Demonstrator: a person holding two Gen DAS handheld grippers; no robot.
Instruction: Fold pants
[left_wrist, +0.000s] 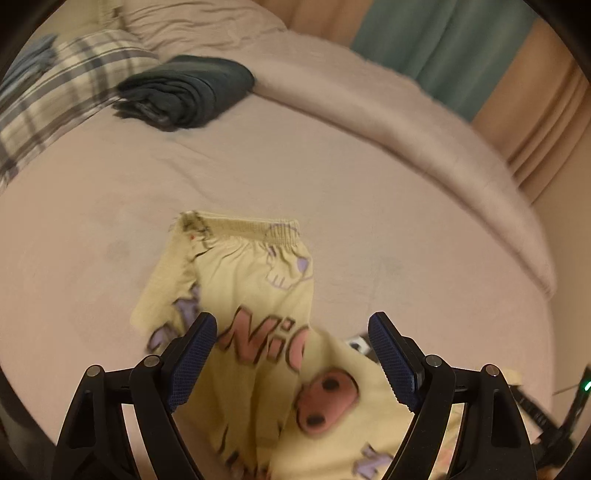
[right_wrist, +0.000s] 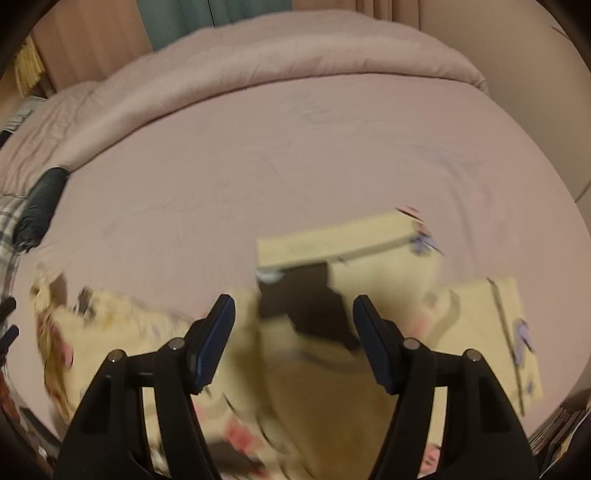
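Note:
Pale yellow pants (left_wrist: 251, 266) with pink letters and purple cartoon prints lie on the pink bed sheet (left_wrist: 110, 229), waistband at the far end. My left gripper (left_wrist: 291, 321) hovers over them, open, its blue pads (left_wrist: 192, 354) apart, with a raised fold of the cloth showing between them. In the right wrist view the pants (right_wrist: 480, 325) are blurred, a folded-over part (right_wrist: 332, 240) lying farther off. My right gripper (right_wrist: 293, 301) stands open above the cloth, gripping nothing. A dark blurred patch (right_wrist: 303, 306) shows between its fingers; I cannot tell what it is.
A folded dark green garment (left_wrist: 188, 92) lies at the back left beside a plaid pillow (left_wrist: 66, 85). A rolled pink duvet (left_wrist: 406, 129) runs along the far side of the bed, with teal and peach curtains (left_wrist: 443, 44) behind it. Bare sheet (right_wrist: 258, 166) stretches beyond the pants.

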